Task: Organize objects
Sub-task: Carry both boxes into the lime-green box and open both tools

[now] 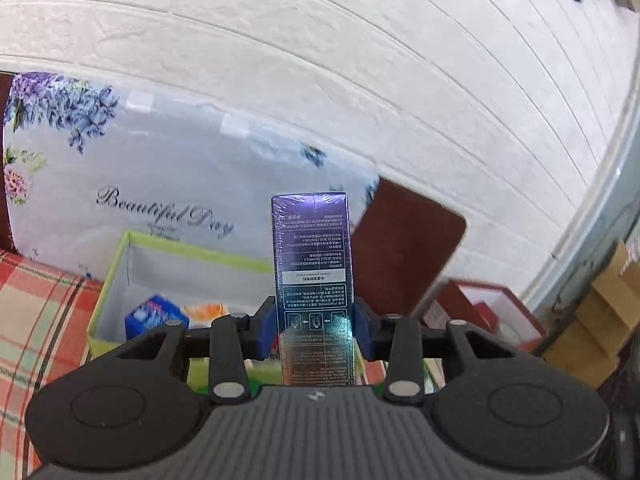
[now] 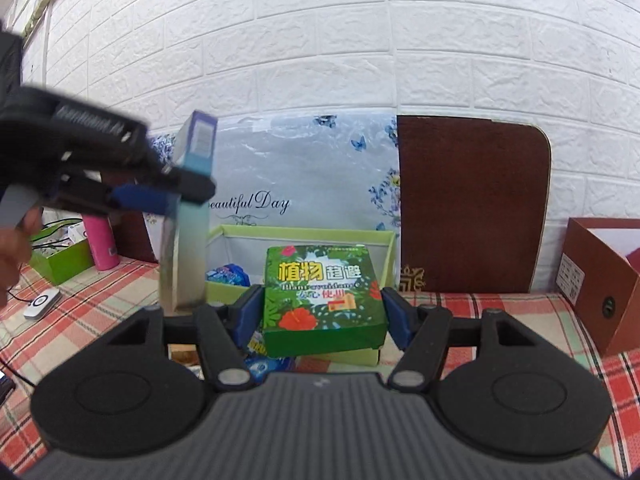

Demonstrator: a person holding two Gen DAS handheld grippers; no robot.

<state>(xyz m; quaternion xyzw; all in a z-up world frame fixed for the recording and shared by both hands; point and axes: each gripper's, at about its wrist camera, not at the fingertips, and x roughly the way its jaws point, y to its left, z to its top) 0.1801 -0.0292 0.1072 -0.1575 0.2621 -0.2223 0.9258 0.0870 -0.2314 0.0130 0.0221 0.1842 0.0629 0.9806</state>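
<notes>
Left gripper (image 1: 316, 326): its blue pads are pinching a tall purple shrink-wrapped box (image 1: 314, 280), holding it upright in the air above the open green storage box (image 1: 120, 264).
Right gripper (image 2: 324, 316): its jaws are clamping a green floral box (image 2: 322, 298) from both sides, carrying it over the near rim of the same storage box (image 2: 304, 234).
Inside the storage box: blue packets (image 2: 228, 274) are lying on the bottom.
Surroundings: a plaid tablecloth (image 2: 100, 308) is covering the table; a floral "Beautiful Day" bag (image 2: 304, 168) and a brown board (image 2: 472, 204) are leaning on the white brick wall.
</notes>
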